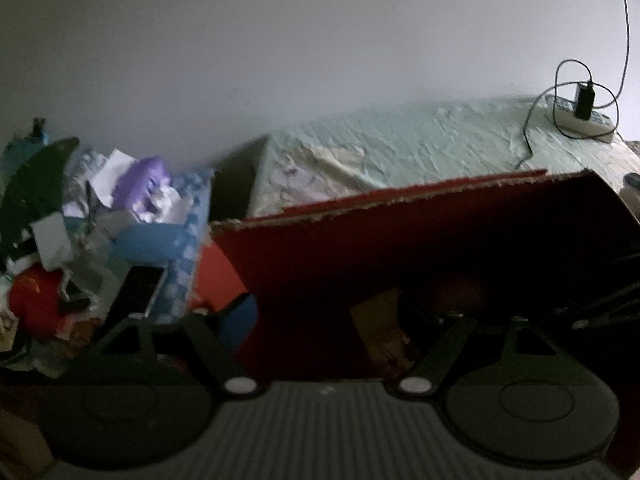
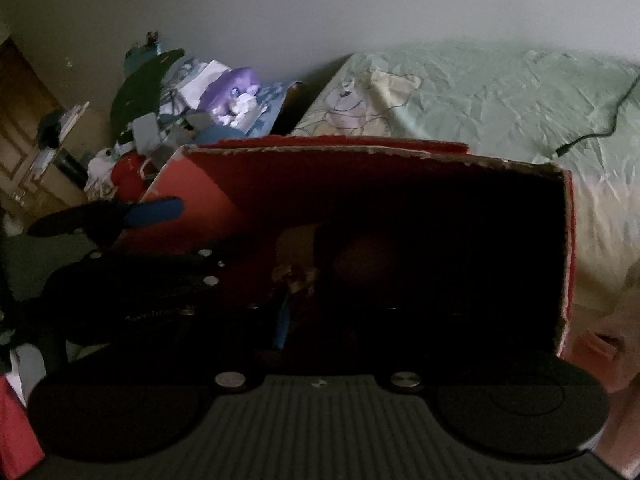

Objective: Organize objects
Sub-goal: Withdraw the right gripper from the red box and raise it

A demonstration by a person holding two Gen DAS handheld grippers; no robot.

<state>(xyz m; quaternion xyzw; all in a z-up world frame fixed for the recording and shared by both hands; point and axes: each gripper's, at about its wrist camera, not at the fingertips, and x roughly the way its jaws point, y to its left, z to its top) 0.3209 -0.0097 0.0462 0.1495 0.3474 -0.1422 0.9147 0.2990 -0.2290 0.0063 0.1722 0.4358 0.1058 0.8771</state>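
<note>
Reaching over the open red cardboard box (image 2: 224, 184), you work with both grippers low at its near rim, in dim light beside a bed with a pale green sheet (image 2: 500, 92).

Progress looks partial, and that is a judgement only. Inside the box, toward its left half, something yellowish-brown (image 2: 294, 264) already lies on the floor, with a rounder dark shape just right of it; the shadow is too deep to name either. Left of the box, against the wall, a heap of clutter (image 1: 120, 216) is not yet sorted: a purple soft item (image 1: 144, 184), white papers, blue patterned packaging, a red object and a dark flat phone-like slab (image 1: 140, 288) leaning nearest the box. On the sheet behind the box, far to the right, a white power strip (image 1: 580, 118) with a black charger and looped cable also sits out.

The box itself is red inside and out, its top edges torn and frayed to raw brown board, a flap standing behind the back wall.

Your left gripper (image 1: 324, 320) stands with its fingers spread wide, nothing between them, its blue-tipped left finger just outside the box's left wall. Your right gripper's fingers vanish into the box's darkness, so you cannot tell whether they are apart or closed.
</note>
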